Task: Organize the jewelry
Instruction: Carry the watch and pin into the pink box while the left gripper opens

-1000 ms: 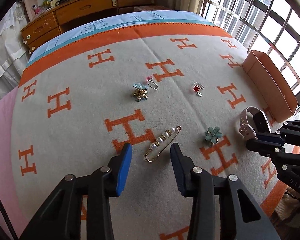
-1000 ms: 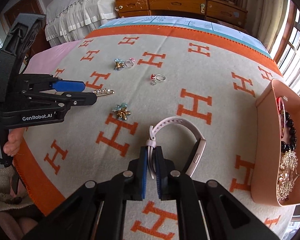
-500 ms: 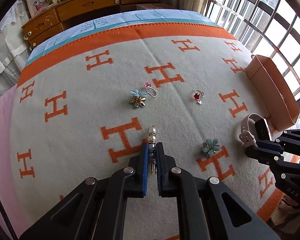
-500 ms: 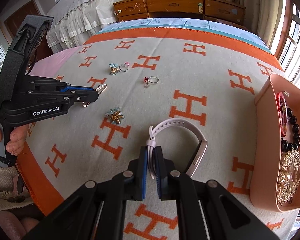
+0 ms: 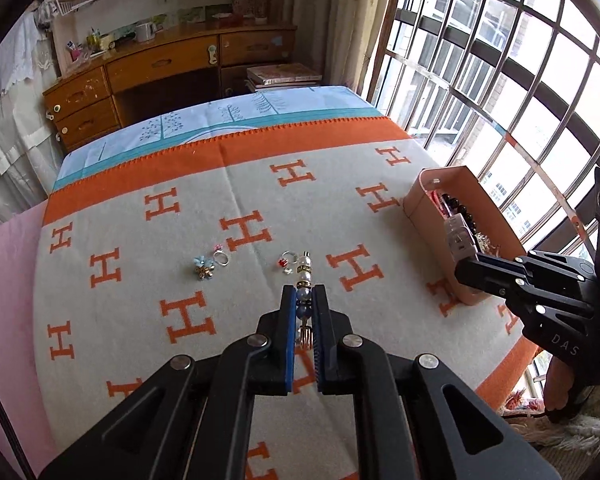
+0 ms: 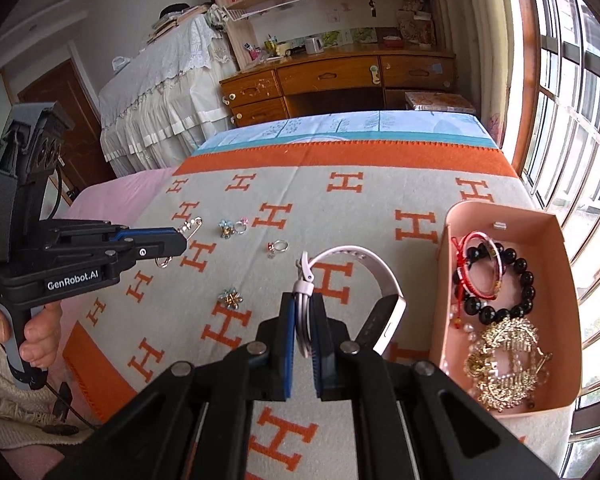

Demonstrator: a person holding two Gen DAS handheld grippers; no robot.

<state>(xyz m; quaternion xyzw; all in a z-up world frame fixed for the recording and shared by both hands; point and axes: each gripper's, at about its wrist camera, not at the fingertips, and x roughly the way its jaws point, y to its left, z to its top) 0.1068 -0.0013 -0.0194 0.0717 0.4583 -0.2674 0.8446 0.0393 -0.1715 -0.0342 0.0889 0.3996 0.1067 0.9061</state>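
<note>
My left gripper [image 5: 303,300] is shut on a gold pearl brooch pin [image 5: 304,276] and holds it above the blanket; it also shows in the right wrist view [image 6: 180,240] with the pin [image 6: 190,226]. My right gripper [image 6: 303,308] is shut on a pink smartwatch [image 6: 380,280] by its strap, lifted beside the pink box [image 6: 556,240]. In the left wrist view the right gripper [image 5: 466,256] holds the watch [image 5: 458,236] over the box [image 5: 424,212]. A red-stone ring [image 6: 278,246], a flower brooch [image 6: 230,298], a second flower brooch [image 6: 225,229] and a pink-stone ring [image 6: 240,225] lie on the blanket.
The box holds a black bead bracelet [image 6: 496,280], a red cord bracelet [image 6: 474,256] and gold pieces [image 6: 504,360]. The orange-and-cream H blanket [image 6: 360,216] covers the bed. A wooden desk [image 6: 340,76] stands beyond, a barred window [image 5: 520,80] to the right.
My left gripper closed on the pearl pin and lifted it off the blanket. My right gripper carried the watch up and toward the box.
</note>
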